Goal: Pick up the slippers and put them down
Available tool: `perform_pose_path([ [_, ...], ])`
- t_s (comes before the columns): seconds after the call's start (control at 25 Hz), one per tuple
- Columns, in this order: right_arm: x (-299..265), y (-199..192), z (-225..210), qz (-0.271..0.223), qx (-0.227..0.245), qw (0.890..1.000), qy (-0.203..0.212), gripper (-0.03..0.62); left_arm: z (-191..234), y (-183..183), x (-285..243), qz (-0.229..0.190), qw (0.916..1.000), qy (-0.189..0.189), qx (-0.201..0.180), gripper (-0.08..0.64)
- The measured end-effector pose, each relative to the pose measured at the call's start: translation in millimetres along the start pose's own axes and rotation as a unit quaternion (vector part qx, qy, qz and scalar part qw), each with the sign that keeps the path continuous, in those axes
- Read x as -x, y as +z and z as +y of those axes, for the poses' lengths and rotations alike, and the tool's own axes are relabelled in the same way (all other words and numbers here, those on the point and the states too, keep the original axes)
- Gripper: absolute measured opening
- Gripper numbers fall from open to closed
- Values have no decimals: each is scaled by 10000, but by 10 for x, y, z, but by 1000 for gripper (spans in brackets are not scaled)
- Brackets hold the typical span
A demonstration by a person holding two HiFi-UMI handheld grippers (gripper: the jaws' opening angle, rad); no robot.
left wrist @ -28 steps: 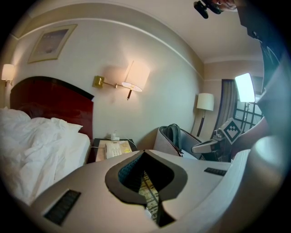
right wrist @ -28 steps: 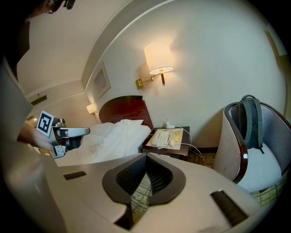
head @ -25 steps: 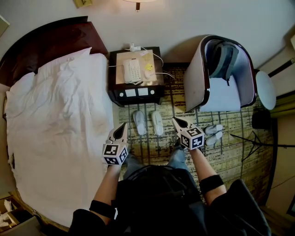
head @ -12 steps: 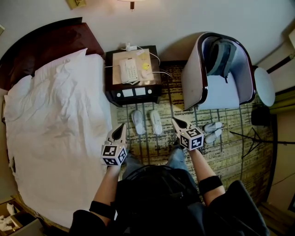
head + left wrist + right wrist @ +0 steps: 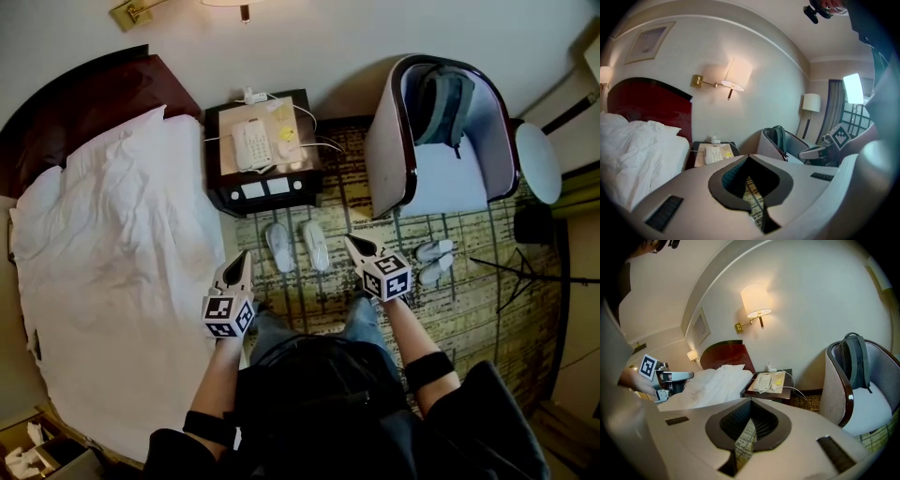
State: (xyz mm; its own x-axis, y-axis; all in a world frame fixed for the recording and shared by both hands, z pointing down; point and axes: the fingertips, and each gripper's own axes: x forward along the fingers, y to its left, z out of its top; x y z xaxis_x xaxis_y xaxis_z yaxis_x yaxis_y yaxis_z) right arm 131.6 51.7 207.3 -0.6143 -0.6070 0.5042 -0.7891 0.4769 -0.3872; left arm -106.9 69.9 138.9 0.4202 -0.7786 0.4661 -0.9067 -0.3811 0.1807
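The left gripper [image 5: 241,257] and right gripper [image 5: 350,242] are both shut tight and empty, side by side above the carpet [image 5: 469,319]. One pair of slippers [image 5: 280,248] lies between their tips, slightly ahead, towards the nightstand [image 5: 272,199]. A second pair [image 5: 433,262] lies right of the right gripper, by the chair [image 5: 386,159].

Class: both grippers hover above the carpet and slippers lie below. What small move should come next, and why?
Probably lower the left gripper and right gripper toward the slippers by the nightstand, opening the jaws. Both are shut and empty, and that pair lies untouched on the carpet between them.
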Motion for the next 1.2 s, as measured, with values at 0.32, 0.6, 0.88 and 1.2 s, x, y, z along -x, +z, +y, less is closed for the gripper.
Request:
perform_pose_path([
  [0.32, -65, -192, 43, 517, 235, 9962, 659, 0, -87, 109, 51, -228, 9987, 465, 37, 4],
  [0.6, -242, -226, 181, 551, 193, 9975, 390, 0, -16, -10, 106, -196, 9995, 133, -208, 4],
  [0.88, -416, -294, 662, 488, 266, 9982, 241, 0, 238, -102, 222, -267, 9991, -213, -251, 4],
  [1.2, -541, -481, 532, 444, -42, 9989, -110, 2, 199, -229, 165, -43, 9970, -725, -260, 4],
])
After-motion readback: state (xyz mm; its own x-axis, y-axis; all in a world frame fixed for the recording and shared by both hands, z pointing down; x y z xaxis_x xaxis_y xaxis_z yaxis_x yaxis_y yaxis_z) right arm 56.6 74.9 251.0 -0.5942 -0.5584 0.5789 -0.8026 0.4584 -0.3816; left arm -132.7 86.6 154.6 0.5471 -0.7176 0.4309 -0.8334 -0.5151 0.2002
